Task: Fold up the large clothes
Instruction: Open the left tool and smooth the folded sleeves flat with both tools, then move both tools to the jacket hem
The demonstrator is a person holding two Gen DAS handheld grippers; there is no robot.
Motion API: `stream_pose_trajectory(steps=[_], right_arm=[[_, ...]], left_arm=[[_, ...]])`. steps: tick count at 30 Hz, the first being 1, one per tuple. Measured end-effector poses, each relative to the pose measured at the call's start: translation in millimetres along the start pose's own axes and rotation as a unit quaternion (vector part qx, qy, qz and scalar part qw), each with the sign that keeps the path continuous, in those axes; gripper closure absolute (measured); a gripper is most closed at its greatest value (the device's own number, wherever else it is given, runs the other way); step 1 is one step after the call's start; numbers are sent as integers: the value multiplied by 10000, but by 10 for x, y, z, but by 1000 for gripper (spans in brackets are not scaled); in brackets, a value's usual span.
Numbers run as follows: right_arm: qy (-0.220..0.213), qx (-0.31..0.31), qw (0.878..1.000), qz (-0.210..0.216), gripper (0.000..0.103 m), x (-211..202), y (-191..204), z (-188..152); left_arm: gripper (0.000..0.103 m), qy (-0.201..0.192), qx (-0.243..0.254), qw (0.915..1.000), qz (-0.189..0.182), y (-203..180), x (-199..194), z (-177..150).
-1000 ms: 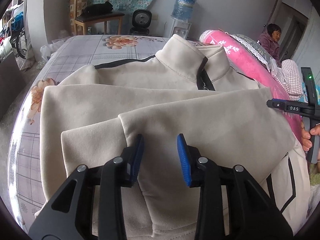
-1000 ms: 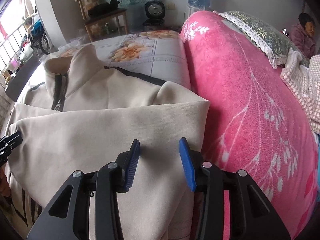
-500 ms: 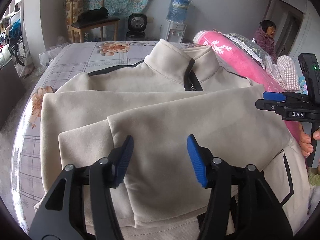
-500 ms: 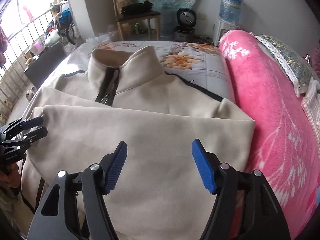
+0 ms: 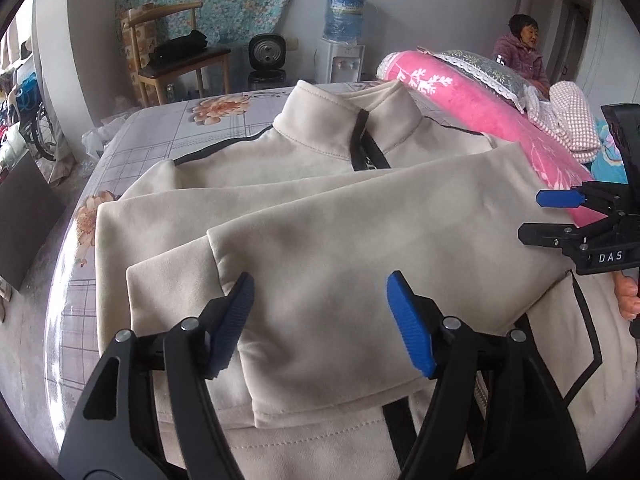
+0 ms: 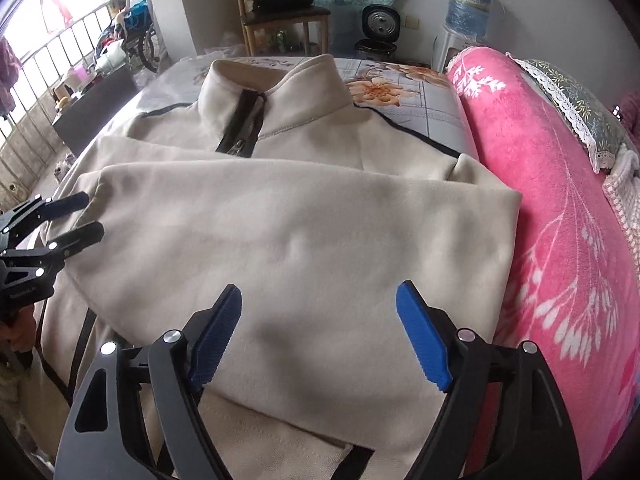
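Sleeves folded across jacket; left gripper and right gripper opening, empty above it; next grab hem below.

Soft daylight; sharp centre; fisheye-bent, dark corners.

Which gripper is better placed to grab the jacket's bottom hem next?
Left, probably. The left gripper hovers over the hem near the jacket's middle; the right gripper, jaws opening too, sits toward the pink blanket.

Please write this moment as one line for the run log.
jacket: sleeves folded across, on bed | left gripper: jaws opening, empty | right gripper: jaws opening, empty
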State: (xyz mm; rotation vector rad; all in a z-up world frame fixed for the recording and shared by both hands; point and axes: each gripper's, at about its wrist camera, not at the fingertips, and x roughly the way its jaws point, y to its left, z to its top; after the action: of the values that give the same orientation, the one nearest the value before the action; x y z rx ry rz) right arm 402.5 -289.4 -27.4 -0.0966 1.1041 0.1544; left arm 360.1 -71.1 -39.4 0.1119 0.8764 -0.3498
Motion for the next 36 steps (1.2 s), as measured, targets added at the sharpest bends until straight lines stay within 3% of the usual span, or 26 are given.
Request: stream_pose_trajectory(steps=[4, 9, 13, 15, 17, 21, 32, 36], right_arm=[[58, 347, 9994, 43, 19, 39, -58, -75], [-163, 465, 9987, 147, 19, -158, 11, -173], [168, 297, 9994, -28, 16, 92, 79, -230], [304, 346, 9988, -151, 16, 3, 116, -217], [187, 576, 9981, 115, 16, -209, 124, -253], [-1, 714, 9973, 152, 16, -651, 277, -530], [274, 733, 9969, -101, 11, -1100, 939, -1818], [361, 893, 9953, -26, 11, -1105, 1067, -2148]], left_arm=[[35, 332, 263, 9980, 479, -101, 151, -92], [31, -41, 177, 9989, 441, -100, -156, -136], [28, 611, 295, 9963, 536, -89, 23, -241], [27, 562, 336, 9950, 753, -95, -48, -244], [27, 298, 500, 9935, 975, -148, -290, -222], [27, -44, 384, 9954, 874, -177, -826, -318], [25, 444, -209, 9958, 773, -79, -1586, -1533], [25, 547, -351, 9933, 960, -2, -1715, -1974]])
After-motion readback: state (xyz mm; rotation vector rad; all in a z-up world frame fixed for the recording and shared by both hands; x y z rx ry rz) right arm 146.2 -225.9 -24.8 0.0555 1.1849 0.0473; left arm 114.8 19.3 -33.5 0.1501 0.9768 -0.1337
